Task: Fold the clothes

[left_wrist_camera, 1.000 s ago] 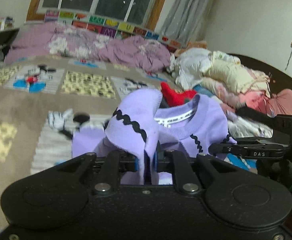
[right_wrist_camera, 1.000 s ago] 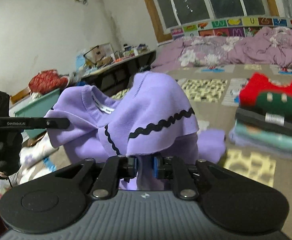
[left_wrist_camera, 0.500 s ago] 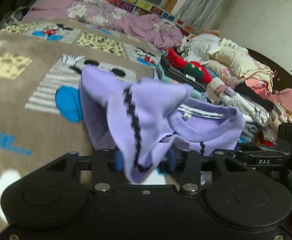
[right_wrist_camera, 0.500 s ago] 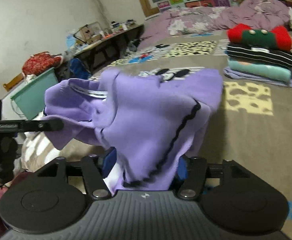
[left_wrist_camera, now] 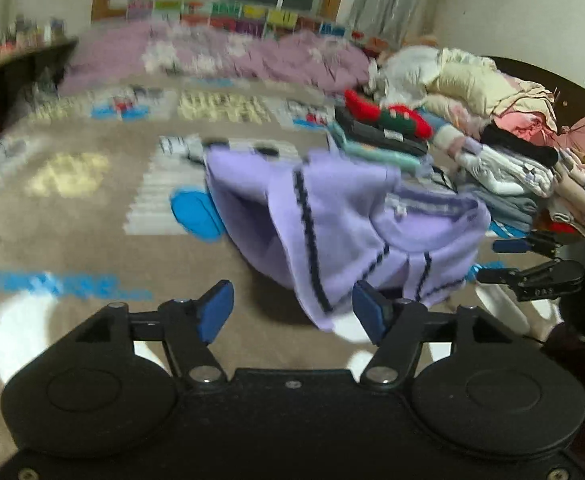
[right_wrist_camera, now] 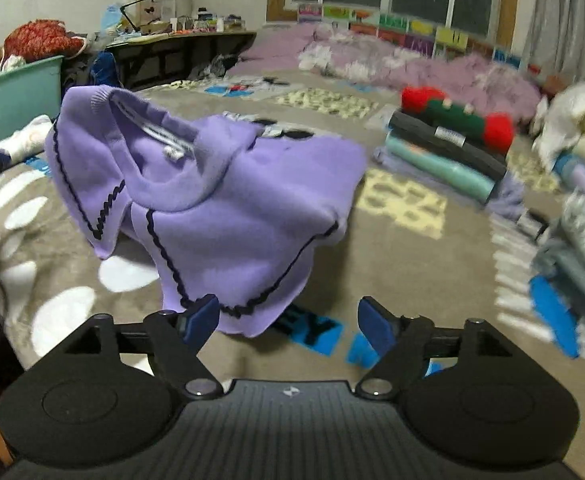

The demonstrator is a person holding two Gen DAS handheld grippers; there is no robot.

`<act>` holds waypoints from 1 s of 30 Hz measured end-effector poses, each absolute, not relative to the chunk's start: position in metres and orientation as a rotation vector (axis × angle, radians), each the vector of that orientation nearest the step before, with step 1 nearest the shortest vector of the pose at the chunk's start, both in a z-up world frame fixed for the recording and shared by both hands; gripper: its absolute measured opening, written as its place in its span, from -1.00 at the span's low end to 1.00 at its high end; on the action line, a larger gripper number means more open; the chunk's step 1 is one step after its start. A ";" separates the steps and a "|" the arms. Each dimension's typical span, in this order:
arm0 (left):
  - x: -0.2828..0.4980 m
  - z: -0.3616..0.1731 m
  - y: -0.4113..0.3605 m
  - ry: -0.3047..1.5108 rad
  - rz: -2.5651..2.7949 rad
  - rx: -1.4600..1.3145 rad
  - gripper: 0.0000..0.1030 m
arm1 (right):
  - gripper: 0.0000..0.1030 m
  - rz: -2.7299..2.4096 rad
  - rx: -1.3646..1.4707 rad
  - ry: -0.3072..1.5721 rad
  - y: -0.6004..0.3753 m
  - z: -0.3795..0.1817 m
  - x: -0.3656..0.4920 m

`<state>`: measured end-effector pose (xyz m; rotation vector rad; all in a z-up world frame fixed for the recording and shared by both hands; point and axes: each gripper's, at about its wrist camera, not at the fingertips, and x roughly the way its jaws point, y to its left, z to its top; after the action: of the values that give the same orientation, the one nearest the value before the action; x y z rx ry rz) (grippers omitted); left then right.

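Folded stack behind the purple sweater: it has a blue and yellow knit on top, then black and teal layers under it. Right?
Not quite. The knit on top of the stack is red and green, as the right wrist view shows. The black and teal layers under it, and its place behind the purple sweater, are as you say.

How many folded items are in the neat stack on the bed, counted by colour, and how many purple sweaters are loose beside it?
Red-and-green knitted item: 1
Black folded garment: 1
Teal folded garment: 1
Lilac folded piece at the stack's base: 1
Loose purple sweater with black zigzag trim: 1
Total: 5
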<state>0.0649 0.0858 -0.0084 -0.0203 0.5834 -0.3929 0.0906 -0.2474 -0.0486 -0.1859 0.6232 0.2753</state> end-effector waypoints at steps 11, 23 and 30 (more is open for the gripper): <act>0.122 0.015 -0.007 0.510 -0.707 0.671 0.39 | 0.71 0.564 -0.721 0.508 -0.210 -0.010 0.121; 0.192 -0.015 -0.032 0.825 -0.952 0.883 -0.59 | -0.57 0.861 -0.882 0.738 -0.192 -0.015 0.164; 0.216 -0.029 -0.046 0.873 -0.999 1.097 -0.72 | -0.71 1.010 -0.904 0.848 -0.183 -0.006 0.199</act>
<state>0.2159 -0.0457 -0.0289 1.0967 0.8728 -0.9994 0.1995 -0.1826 -0.0061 -0.9045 0.8484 1.0099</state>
